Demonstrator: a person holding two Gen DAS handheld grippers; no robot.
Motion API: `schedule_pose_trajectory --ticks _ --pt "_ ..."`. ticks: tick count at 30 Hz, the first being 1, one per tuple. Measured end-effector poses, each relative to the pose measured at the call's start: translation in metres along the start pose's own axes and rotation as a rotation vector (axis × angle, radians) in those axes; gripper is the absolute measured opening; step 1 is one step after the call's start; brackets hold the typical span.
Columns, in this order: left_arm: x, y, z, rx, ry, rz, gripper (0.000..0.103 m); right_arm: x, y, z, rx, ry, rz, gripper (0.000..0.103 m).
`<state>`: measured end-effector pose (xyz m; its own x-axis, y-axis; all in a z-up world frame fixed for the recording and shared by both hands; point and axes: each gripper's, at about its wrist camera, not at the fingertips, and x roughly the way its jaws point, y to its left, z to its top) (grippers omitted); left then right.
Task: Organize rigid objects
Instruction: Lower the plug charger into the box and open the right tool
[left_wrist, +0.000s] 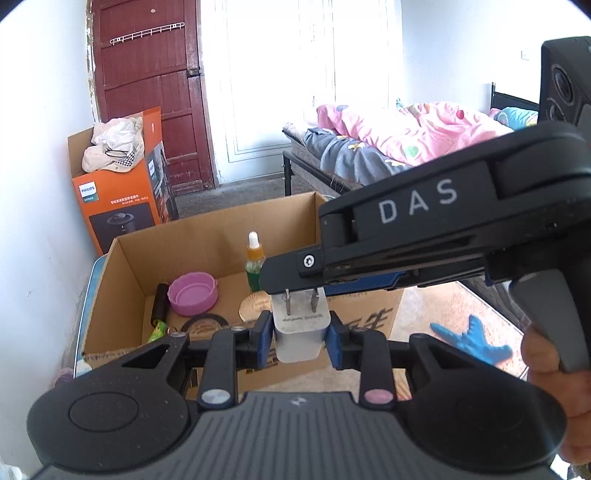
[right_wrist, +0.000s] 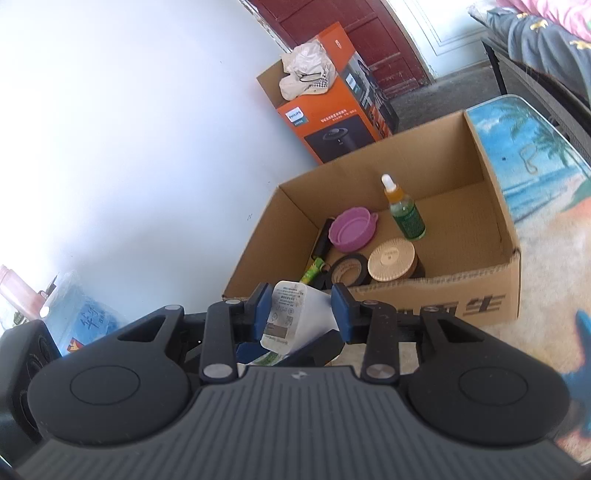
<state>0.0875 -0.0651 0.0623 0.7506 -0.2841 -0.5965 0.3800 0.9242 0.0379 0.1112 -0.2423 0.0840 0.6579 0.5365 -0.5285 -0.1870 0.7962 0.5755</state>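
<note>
Above the near wall of the open brown cardboard box (left_wrist: 207, 236), a white two-pronged plug adapter of hard plastic (left_wrist: 300, 332) is held by the left gripper (left_wrist: 300, 338). Its blue pads (left_wrist: 263, 341) are pressed against the adapter's two sides, the jaws being narrowly spread to the adapter's width, and the metal prongs are turned away from the camera. The right gripper (right_wrist: 301, 314) is seen in the left wrist view reaching across from the right, its fingertips just over the prongs. In the right wrist view the adapter's printed face is seen tilted between the right gripper's blue pads; the left pad lies at the adapter, while a gap is seen at the right pad, so a grip cannot be confirmed.

Inside the box, a pink round plastic lid (right_wrist: 352, 229), a green dropper bottle with a white tip (right_wrist: 404, 210), a round beige ribbed jar lid (right_wrist: 392, 262), a black tape roll (right_wrist: 347, 271) and a dark cylinder (right_wrist: 323, 238) are seen. A blue plastic starfish-like toy (left_wrist: 472, 341) lies on the table (right_wrist: 546, 258) outside the box. An orange printed carton (left_wrist: 122, 206) stands behind.
</note>
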Motion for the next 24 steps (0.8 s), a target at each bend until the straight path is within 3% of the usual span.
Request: schedule_pose_trajectory --ticks 4,10,24 --pt "0.013 0.002 0.027 -0.013 -0.003 -0.018 0.031 0.0 -0.002 0.03 -0.031 -0.008 -0.013 0.037" --pt "0.054 0.006 0.057 -0.057 0.053 -0.052 0.031 0.016 -0.026 0.067 -0.041 0.019 -0.039 0.038" --pt "0.166 0.016 0.081 -0.166 0.235 -0.059 0.03 0.093 -0.098 0.113 -0.048 0.171 -0.099 0.038"
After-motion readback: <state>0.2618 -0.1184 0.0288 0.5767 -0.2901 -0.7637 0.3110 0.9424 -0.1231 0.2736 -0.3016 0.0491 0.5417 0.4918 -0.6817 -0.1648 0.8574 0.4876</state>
